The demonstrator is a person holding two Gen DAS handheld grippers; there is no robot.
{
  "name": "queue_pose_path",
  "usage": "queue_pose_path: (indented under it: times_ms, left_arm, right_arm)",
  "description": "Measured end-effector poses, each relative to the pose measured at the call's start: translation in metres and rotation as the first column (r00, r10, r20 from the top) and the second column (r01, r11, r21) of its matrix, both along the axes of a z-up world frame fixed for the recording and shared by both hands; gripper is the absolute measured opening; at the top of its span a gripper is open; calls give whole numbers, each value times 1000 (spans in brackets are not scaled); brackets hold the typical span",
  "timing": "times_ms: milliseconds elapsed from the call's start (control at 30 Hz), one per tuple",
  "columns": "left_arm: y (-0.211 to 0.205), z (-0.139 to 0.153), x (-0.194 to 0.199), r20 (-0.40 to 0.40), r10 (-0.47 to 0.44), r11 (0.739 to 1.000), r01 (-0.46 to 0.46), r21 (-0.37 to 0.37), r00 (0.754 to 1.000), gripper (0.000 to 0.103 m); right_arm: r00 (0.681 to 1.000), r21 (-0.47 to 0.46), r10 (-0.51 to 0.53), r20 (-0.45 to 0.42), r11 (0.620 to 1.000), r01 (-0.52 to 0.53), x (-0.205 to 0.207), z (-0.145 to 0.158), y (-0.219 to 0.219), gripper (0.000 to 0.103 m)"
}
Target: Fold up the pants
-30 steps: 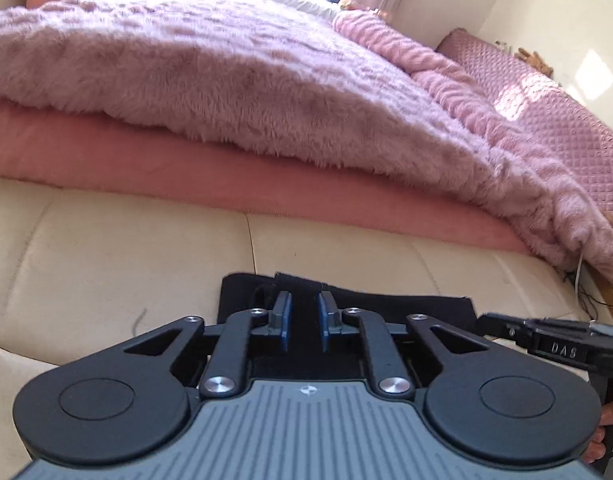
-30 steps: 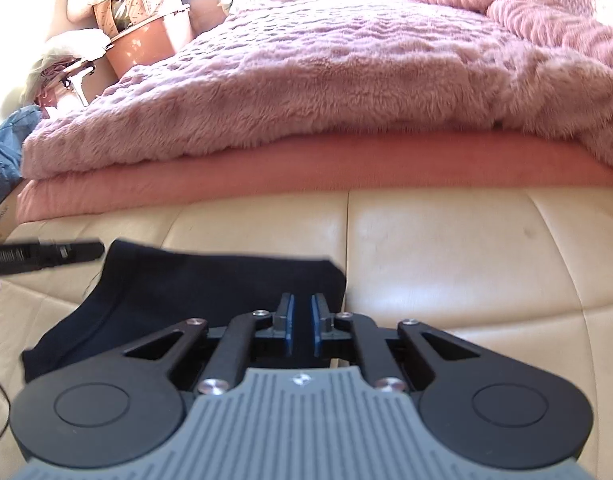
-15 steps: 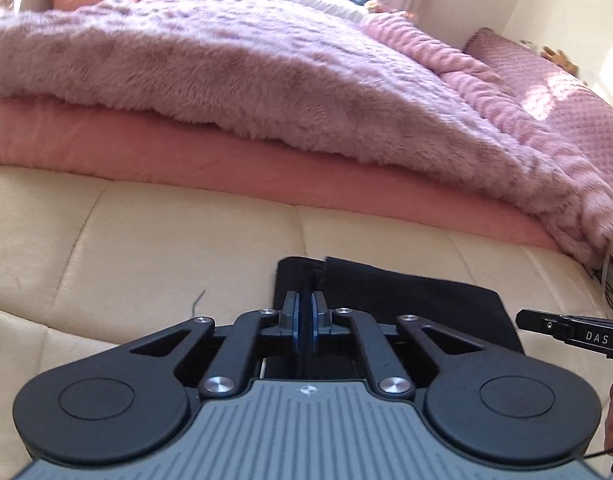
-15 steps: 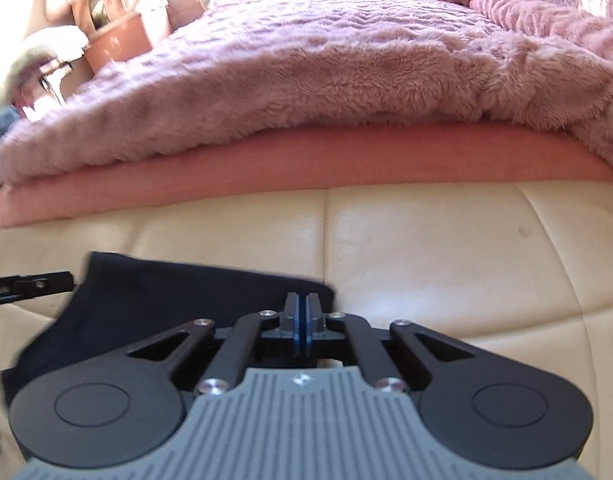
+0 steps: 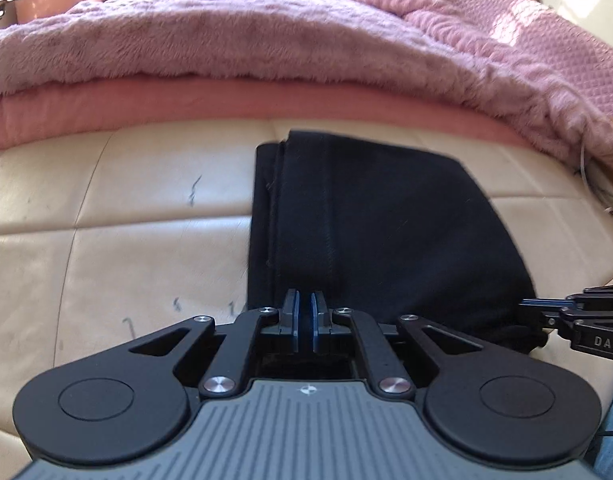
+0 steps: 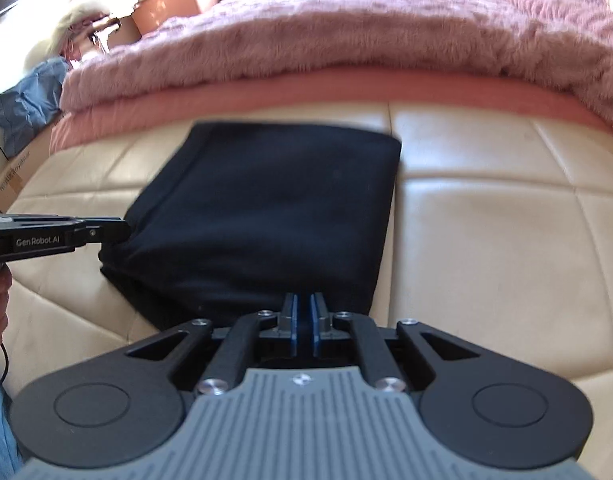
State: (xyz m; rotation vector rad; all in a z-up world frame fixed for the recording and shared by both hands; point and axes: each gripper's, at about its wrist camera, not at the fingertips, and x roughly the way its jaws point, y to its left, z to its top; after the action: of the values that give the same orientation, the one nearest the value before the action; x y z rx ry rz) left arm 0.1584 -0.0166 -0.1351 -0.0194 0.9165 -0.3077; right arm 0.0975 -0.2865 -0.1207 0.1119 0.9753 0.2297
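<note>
Black pants (image 5: 386, 220) lie in a folded slab on the cream leather surface (image 5: 126, 220), with seams running along their left side. My left gripper (image 5: 303, 314) is shut on their near edge toward the left; dark cloth shows between the blue pads. My right gripper (image 6: 302, 318) is shut on the near right corner of the pants (image 6: 274, 208). Each gripper also appears in the other's view: the right one (image 5: 546, 302) at the pants' right edge, and the left one (image 6: 118, 232) touching their left edge, with a hand below it.
A fluffy pink blanket (image 5: 266, 32) over a pink sheet (image 5: 226, 100) borders the leather just beyond the pants. A terracotta tub (image 6: 166, 4) and a blue cloth bundle (image 6: 26, 96) stand far left. Thin cables (image 5: 598, 192) hang at the right edge.
The left jaws closed onto the cloth. Both grippers then drew back from the blanket, and the pants now stretch much longer toward the cameras than the narrow strip seen before.
</note>
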Motion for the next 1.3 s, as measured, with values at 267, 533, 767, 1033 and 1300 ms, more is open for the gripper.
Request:
queue_pose_path:
  times_ms: [267, 533, 767, 1033, 1300]
  left_arm:
    - [20, 19, 5, 50, 72, 995, -68, -73, 996, 46]
    - [46, -11, 57, -125, 154, 926, -187, -329, 980, 69]
    - [62, -38, 82, -232, 167, 830, -263, -492, 958, 69]
    - [59, -45, 97, -238, 131, 820, -239, -520, 963, 40]
    - [56, -32, 92, -195, 153, 850, -230, -474, 969, 19]
  right_arm:
    - [998, 104, -63, 31, 993, 60, 5, 16, -22, 22]
    - [959, 347, -268, -88, 895, 282, 47, -6, -76, 49]
    - [927, 522, -314, -204, 766, 374, 75, -37, -96, 48]
    - [923, 595, -302, -237, 706, 384, 90, -54, -99, 26]
    - [936, 608, -269, -226, 712, 351, 94, -48, -101, 14]
